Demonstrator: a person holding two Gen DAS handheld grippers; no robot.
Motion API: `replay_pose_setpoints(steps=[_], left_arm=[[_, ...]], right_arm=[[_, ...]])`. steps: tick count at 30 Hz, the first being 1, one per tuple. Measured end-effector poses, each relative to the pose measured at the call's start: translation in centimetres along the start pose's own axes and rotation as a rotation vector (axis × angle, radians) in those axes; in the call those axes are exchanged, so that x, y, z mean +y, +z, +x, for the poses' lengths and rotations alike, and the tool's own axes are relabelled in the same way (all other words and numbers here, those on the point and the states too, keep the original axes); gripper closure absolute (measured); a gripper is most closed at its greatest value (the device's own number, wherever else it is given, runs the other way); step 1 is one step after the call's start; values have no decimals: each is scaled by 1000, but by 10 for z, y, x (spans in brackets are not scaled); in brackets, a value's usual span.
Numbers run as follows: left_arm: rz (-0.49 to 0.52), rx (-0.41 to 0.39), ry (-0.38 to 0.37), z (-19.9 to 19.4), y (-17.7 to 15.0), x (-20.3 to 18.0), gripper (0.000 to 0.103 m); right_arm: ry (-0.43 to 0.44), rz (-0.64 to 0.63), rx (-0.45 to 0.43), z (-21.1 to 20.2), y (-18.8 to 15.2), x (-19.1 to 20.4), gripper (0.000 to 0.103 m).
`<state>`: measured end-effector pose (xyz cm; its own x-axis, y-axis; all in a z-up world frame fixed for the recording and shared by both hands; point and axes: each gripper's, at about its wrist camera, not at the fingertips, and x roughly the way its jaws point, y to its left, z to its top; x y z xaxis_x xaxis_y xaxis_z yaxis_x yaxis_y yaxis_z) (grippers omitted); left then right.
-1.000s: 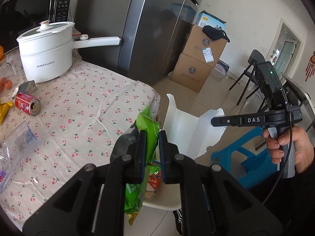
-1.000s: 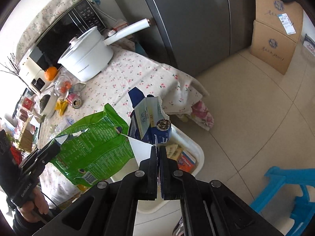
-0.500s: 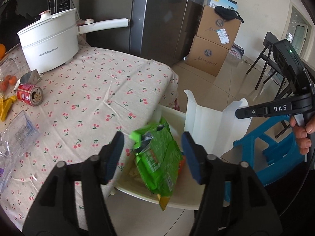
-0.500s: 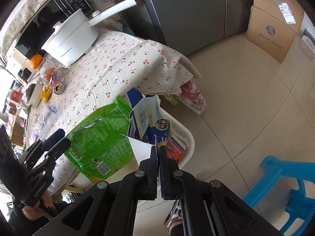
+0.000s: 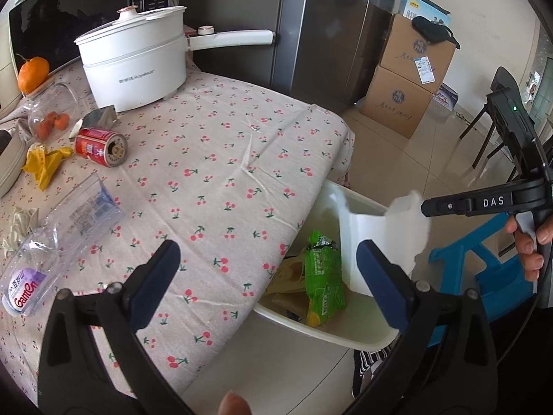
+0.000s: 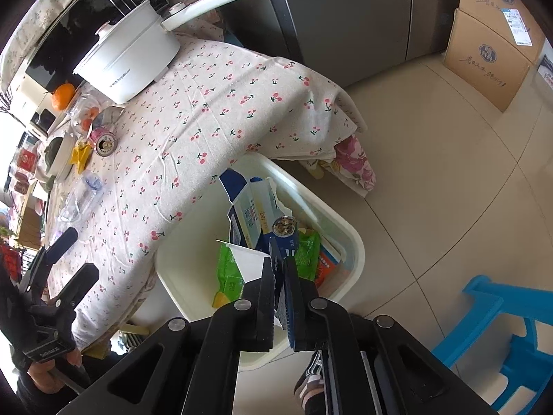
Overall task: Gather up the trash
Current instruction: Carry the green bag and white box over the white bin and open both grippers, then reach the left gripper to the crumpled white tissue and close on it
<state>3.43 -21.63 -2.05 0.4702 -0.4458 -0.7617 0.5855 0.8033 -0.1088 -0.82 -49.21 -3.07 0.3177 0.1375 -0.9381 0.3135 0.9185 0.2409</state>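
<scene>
Dropped from the left gripper [image 5: 264,263], the green snack bag [image 5: 323,283] now lies inside the white bin [image 5: 345,337] beside the cherry-print tablecloth [image 5: 221,173]; that gripper's jaws, clamped on the bag a second ago, now stand spread wide and empty. Farther right, the right gripper [image 6: 280,278] stays pressed on the blue carton [image 6: 252,214], holding it over the bin.

Left gripper [image 5: 266,263] gapes wide — green bag [image 5: 325,283] lies in white bin [image 5: 363,328].

Beige tiled floor [image 6: 449,180], steel fridge [image 5: 328,24], stacked cardboard boxes [image 5: 411,76], a blue plastic stool [image 6: 501,339].
</scene>
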Motion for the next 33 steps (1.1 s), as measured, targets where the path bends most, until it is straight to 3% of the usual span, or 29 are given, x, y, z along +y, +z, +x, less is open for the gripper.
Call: replay_pose_setpoints(steps=[1,3,5,15,24,33], left_arm=[[-5,-2,5,-2,0,3,1],[-16,-6,19,-7,0,10,1],[-31,-12,34,-12,0,18,1],[-81,-23,101,-37,2,69,0],[-230,-24,187,-61,9,162,0],[-351,90,303,-42,2,248,0]], right_arm=[[5,3,3,1,1,2,78],[10,16,-13,-2,2,5,40],[12,14,-36,-6,4,10,32],[2,-17,-42,-3,15,37,26],[-4,-82,-70,4,28,79,22],[32,-128,-81,20,48,136,21]])
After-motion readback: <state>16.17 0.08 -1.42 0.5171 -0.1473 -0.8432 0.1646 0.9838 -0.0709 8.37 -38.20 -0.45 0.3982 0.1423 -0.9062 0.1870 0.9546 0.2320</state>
